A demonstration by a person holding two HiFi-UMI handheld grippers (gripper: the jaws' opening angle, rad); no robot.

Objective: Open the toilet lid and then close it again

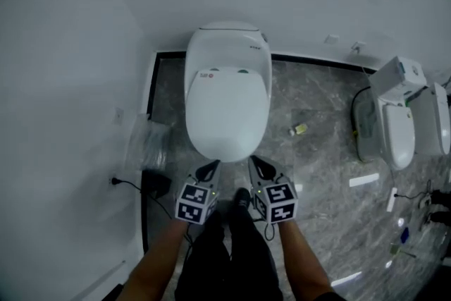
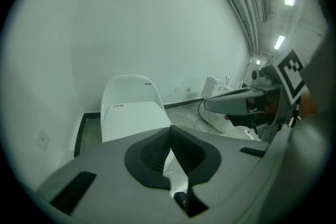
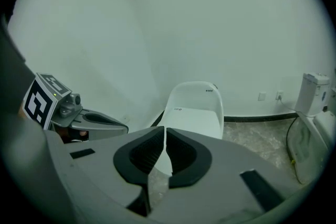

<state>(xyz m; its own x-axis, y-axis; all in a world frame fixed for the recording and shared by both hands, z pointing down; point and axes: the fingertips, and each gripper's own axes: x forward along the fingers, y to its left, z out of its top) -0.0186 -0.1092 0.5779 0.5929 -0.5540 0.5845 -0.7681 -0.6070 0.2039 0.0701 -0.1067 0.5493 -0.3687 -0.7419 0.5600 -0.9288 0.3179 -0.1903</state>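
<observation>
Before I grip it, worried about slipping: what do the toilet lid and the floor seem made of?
Toilet lid: probably smooth white plastic, going by its soft even sheen. Floor: likely polished grey stone or tile, veined like marble.

Both bare forearms (image 1: 158, 261) reach out ahead, side by side. The left gripper (image 1: 213, 166) angles forward and down, its fingers (image 2: 149, 155) pressed together at the tips with nothing between them. The right gripper (image 1: 254, 161) sits just beside it at much the same tilt, and its fingers (image 3: 184, 157) are closed tip to tip too, empty. The two marker cubes (image 1: 195, 202) face up, near each other. The person's dark-trousered legs (image 1: 229, 257) stand between the arms.
</observation>
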